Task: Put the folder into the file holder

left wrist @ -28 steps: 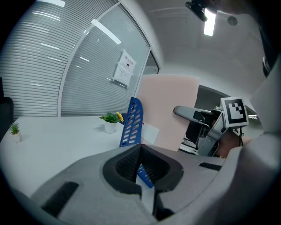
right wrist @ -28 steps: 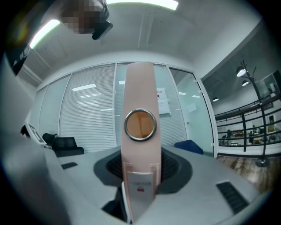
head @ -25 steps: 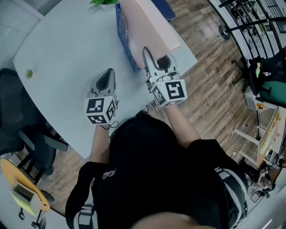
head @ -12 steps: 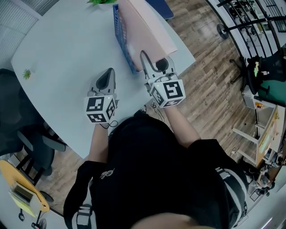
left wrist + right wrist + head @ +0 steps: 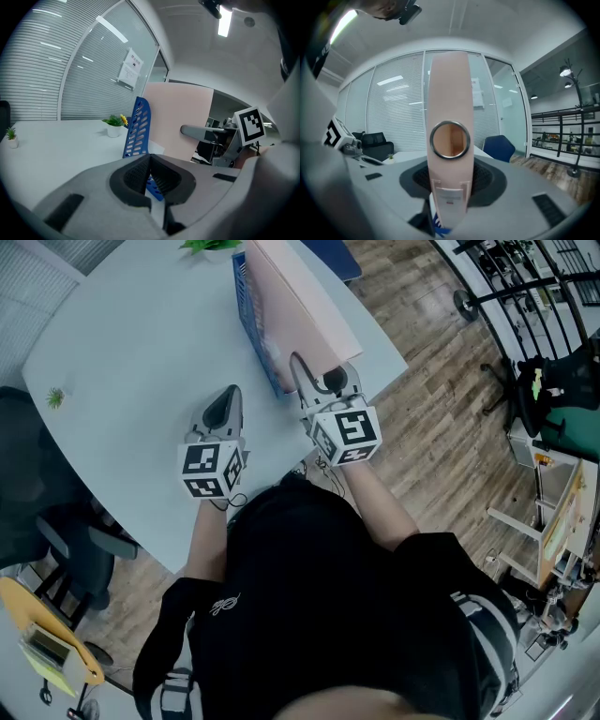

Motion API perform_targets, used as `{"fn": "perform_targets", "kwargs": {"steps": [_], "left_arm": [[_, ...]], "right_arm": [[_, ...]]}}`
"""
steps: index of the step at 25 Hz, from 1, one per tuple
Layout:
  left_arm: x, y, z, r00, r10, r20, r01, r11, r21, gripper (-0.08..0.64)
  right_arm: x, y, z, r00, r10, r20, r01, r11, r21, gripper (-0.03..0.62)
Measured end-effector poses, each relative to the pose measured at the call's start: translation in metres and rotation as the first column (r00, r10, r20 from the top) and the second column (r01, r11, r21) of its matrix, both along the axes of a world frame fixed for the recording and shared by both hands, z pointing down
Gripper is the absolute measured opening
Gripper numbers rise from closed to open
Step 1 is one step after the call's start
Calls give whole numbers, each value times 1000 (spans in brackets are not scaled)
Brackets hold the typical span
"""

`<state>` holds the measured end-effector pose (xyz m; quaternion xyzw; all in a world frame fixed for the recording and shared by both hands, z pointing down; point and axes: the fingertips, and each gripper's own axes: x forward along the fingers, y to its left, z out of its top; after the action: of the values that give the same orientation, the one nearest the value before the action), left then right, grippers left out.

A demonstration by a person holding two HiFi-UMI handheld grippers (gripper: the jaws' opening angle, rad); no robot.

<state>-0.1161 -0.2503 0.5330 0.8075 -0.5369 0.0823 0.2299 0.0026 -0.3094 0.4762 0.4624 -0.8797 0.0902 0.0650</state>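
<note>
A pink folder [image 5: 302,298] stands on edge, its lower part inside the blue slotted file holder [image 5: 248,322] on the white table [image 5: 141,343]. My right gripper [image 5: 314,381] is shut on the folder's near spine; in the right gripper view the spine [image 5: 449,117], with its ring hole, fills the gap between the pads. My left gripper [image 5: 223,407] rests on the table to the left of the holder, shut and empty. The left gripper view shows the holder [image 5: 138,126], the folder [image 5: 180,119] and the right gripper [image 5: 208,133] ahead to the right.
A small potted plant [image 5: 211,245] stands at the table's far edge beyond the holder, and a tiny plant [image 5: 54,397] at the left. A black chair [image 5: 37,502] is beside the table's left edge. Wooden floor [image 5: 441,399] lies past the right edge.
My right gripper and the pink folder have shifted a little to the left and away from me, and the blue holder has moved left with them. The left gripper has stayed put.
</note>
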Motion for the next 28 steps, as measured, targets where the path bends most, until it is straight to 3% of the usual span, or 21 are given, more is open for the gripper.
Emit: {"fn": "perform_targets", "kwargs": {"steps": [28], "left_arm": [[-2,-1,4,1000,-3,2,3,1000,-8,-2]], "right_arm": [[-4,0,30,998,-3,-59,0,999,-52,160]]}}
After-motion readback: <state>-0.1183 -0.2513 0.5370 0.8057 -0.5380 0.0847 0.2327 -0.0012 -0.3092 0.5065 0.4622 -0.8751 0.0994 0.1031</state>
